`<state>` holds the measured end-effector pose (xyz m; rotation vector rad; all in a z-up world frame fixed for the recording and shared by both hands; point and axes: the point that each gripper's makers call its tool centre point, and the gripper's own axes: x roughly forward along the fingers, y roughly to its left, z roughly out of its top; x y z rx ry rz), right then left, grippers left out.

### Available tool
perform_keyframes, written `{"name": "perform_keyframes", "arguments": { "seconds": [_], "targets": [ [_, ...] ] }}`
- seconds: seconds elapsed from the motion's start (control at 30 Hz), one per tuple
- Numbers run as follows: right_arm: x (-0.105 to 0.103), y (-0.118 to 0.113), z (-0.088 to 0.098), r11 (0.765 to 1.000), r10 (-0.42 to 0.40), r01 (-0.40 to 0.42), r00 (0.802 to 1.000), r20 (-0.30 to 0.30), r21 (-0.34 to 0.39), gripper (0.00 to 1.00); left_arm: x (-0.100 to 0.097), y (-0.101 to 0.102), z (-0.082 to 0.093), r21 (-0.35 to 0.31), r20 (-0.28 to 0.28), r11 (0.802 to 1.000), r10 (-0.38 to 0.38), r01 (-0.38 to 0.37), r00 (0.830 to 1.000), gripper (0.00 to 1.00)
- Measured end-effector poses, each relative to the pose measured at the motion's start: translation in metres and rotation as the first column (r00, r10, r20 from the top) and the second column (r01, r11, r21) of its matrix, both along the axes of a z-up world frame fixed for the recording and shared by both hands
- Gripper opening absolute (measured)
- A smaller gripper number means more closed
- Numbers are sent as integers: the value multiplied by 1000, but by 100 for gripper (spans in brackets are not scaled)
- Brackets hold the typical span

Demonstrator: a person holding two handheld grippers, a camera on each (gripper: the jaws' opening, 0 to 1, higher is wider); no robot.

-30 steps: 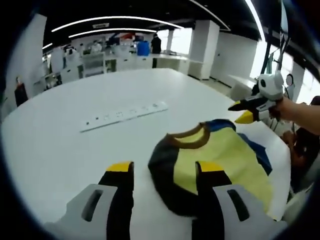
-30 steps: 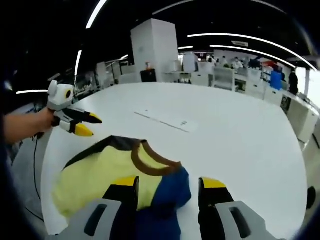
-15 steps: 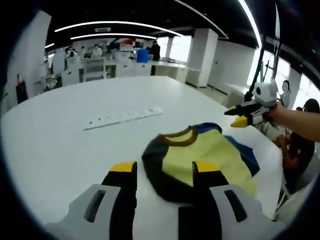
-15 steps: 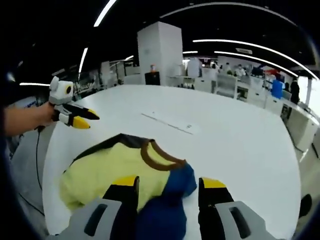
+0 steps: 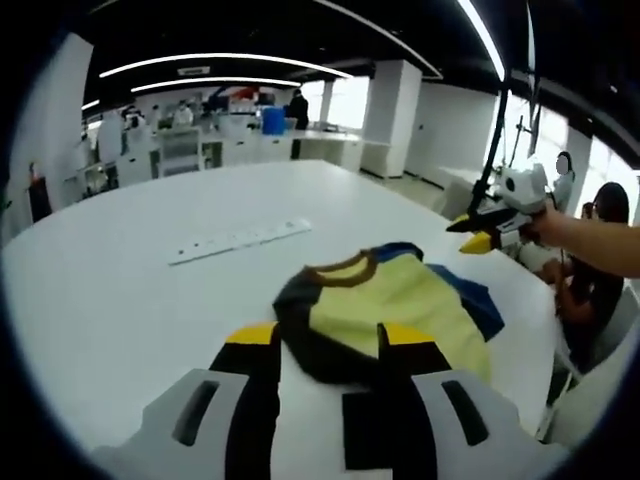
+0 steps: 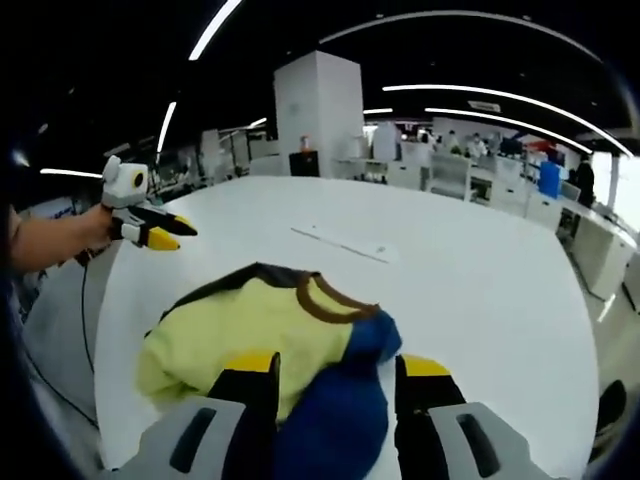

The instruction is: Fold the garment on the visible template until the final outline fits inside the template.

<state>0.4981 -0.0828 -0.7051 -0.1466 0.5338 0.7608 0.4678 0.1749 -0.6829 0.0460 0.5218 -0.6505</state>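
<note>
A yellow garment [image 5: 385, 305] with a brown collar, one black sleeve and one blue sleeve lies rumpled on the white table [image 5: 120, 290]. My left gripper [image 5: 328, 338] is open, its yellow-tipped jaws straddling the black sleeve [image 5: 310, 345] at the garment's near edge. The right gripper [image 5: 478, 232], held in a hand, hovers beyond the garment's far side. In the right gripper view the same garment [image 6: 255, 320] lies close in. My right gripper [image 6: 338, 366] stands open with the blue sleeve [image 6: 340, 400] between its jaws. The left gripper [image 6: 165, 235] hangs over the table's left edge.
A white power strip [image 5: 240, 240] lies on the table past the garment, also seen as a power strip [image 6: 345, 243] in the right gripper view. A person's arm [image 5: 600, 245] reaches in from the right. The table edge [image 5: 545, 350] runs close behind the garment.
Both cameras have come closer to the garment. The black sleeve now sits between the left jaws, and the blue sleeve lies deeper between the right jaws. Both grippers stay open.
</note>
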Motion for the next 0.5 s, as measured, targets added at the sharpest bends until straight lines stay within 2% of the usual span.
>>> {"name": "perform_keyframes", "arguments": {
  "seconds": [0.27, 0.5],
  "targets": [
    [-16, -6, 0, 1000, -4, 4, 1000, 16, -15, 41, -18, -4, -4, 12, 7, 999, -45, 45, 999, 30],
    [-28, -10, -4, 1000, -5, 5, 1000, 11, -23, 40, -30, -6, -11, -10, -9, 998, -56, 56, 998, 29]
  ]
}}
